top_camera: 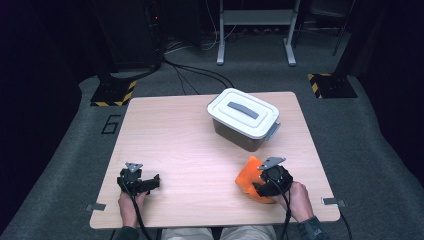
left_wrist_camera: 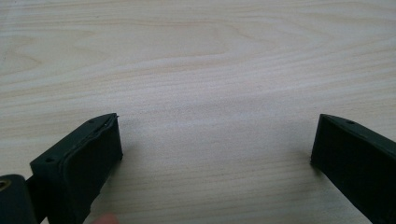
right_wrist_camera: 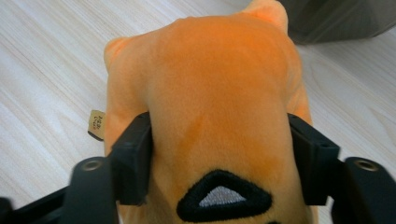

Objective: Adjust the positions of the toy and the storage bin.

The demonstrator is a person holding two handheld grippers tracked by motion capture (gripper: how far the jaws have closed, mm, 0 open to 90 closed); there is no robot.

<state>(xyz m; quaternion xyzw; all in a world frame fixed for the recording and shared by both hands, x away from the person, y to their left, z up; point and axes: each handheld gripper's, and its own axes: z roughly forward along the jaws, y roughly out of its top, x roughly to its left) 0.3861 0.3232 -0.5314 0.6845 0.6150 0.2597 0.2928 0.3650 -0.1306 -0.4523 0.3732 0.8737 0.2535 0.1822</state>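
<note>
Table (top_camera: 190, 150): a pale wood top is seen standing on grey carpet, with the person's hands coming in at its near edge.
Box (top_camera: 243, 119): a white-lidded box with a grey handle on top is set toward the far right of the table, well apart from both grippers.
Soft toy (right_wrist_camera: 219, 93): an orange plush is found at the near right of the table, just in front of the box; a small tan label is seen at its side and a black-edged grey triangle is stitched on it.
Right gripper (right_wrist_camera: 219, 154): the toy is clamped between the two black jaws, the plush being pressed in on both sides.
Left gripper (left_wrist_camera: 215, 154): it is held low over bare wood at the near left, its jaws spread wide with nothing between them.
</note>
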